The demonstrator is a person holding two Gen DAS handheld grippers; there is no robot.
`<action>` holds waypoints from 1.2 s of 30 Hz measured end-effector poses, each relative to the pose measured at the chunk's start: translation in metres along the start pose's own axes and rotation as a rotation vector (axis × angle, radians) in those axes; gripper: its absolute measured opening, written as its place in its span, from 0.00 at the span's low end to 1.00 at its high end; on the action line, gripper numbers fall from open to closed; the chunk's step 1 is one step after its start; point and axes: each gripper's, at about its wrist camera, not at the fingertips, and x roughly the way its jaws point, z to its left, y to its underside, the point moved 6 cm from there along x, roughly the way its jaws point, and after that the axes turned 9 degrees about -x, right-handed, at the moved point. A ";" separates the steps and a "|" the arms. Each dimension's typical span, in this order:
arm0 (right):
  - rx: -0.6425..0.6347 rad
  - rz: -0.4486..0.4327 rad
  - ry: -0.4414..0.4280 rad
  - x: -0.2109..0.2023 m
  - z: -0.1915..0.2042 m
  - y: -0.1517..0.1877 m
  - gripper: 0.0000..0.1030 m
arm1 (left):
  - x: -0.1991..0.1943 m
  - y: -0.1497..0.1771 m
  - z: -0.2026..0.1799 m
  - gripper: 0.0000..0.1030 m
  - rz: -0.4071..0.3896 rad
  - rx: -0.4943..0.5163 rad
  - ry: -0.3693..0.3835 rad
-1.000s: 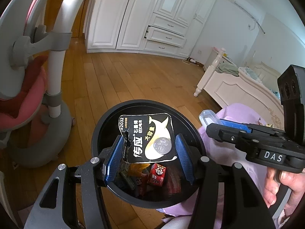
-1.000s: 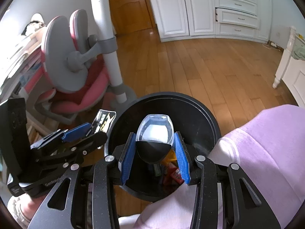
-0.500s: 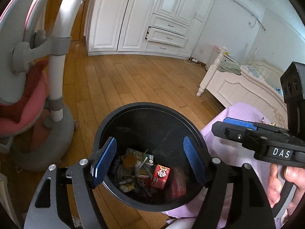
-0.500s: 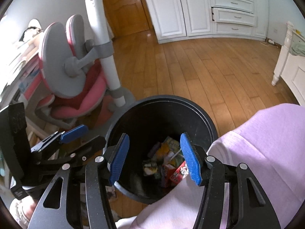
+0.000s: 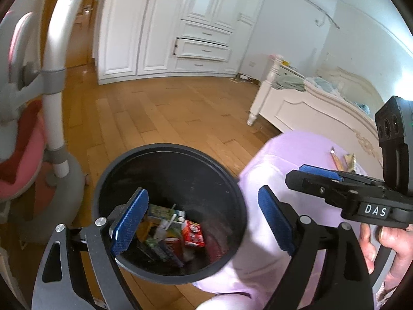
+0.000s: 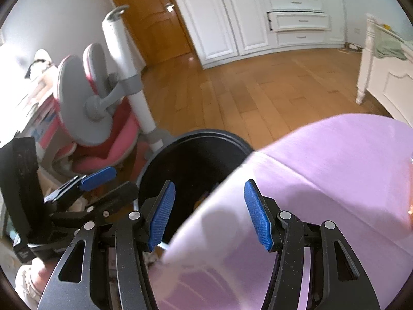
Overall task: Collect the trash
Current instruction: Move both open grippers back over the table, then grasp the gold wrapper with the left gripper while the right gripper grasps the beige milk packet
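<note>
**Trash in the bin, both grippers empty**

Trash [image 5: 178, 230] lies at the bottom of the black bin [image 5: 165, 152] on the floor, beside the purple cloth [image 6: 322, 170]. Left gripper [image 5: 204, 222] and right gripper [image 6: 209, 211] hover with fingers spread, holding nothing. Likely next: swing toward the scraps [image 5: 343, 161] on the cloth, approaching low and square.

Black round bin [image 5: 165, 155] stands upright, lower centre of the left view; trash [image 5: 178, 235] heaped inside: cartons, wrappers.
</note>
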 end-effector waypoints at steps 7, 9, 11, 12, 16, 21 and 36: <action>0.067 -0.048 0.040 -0.040 -0.045 0.021 0.55 | 0.006 0.008 -0.050 0.84 0.026 0.071 0.039; 0.084 -0.061 0.053 -0.051 -0.058 0.027 0.55 | 0.010 0.009 -0.065 0.84 0.035 0.093 0.049; 0.107 -0.073 0.072 -0.063 -0.073 0.035 0.55 | 0.014 0.011 -0.078 0.84 0.046 0.112 0.059; 0.116 -0.077 0.078 -0.067 -0.079 0.039 0.55 | 0.017 0.012 -0.087 0.84 0.054 0.126 0.063; 0.170 -0.096 0.117 -0.088 -0.111 0.055 0.55 | 0.029 0.016 -0.117 0.84 0.077 0.162 0.088; 0.235 -0.119 0.160 -0.111 -0.150 0.070 0.55 | 0.049 0.022 -0.157 0.84 0.115 0.208 0.120; 0.346 -0.148 0.244 -0.142 -0.227 0.095 0.66 | 0.124 0.023 -0.260 0.84 0.242 0.267 0.254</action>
